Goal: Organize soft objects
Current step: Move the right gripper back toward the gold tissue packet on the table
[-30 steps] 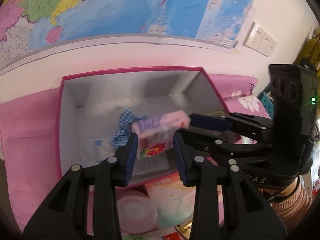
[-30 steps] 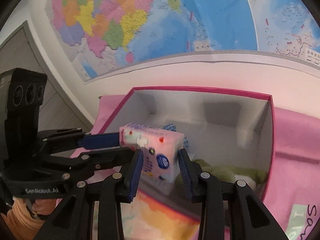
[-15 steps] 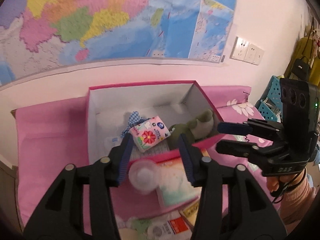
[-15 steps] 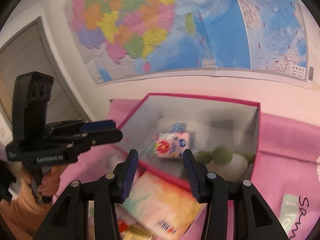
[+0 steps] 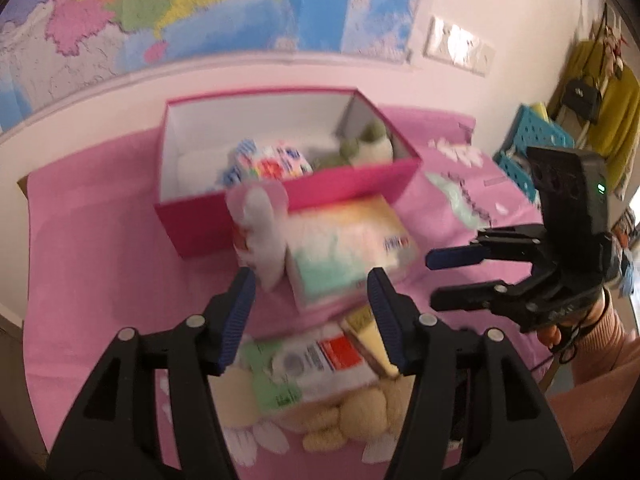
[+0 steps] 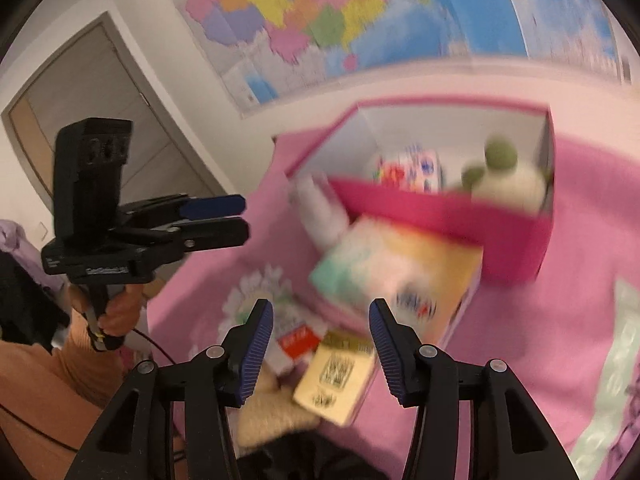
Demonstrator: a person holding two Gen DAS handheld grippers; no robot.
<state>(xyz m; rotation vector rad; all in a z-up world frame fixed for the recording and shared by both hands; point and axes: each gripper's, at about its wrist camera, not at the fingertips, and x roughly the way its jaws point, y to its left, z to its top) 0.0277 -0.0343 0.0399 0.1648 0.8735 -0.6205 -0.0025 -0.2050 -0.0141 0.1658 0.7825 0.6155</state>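
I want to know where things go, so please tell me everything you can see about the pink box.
The pink box is a rectangular, lidless box, apparently cardboard, bright pink outside and white inside. It sits upright on the pink cloth below the wall map. Inside lie a flowered tissue pack and a green-and-white plush toy. A large pastel pack and a white pouch lie against its front wall. Neither gripper touches it.

A colourful wall map (image 5: pixel 192 12) is hanging across the top of the frame above a pale wall. A grey door (image 6: pixel 100 112) is standing at upper left, and yellow garments (image 5: pixel 608 92) are hanging at far right beside a blue crate (image 5: pixel 532 136).
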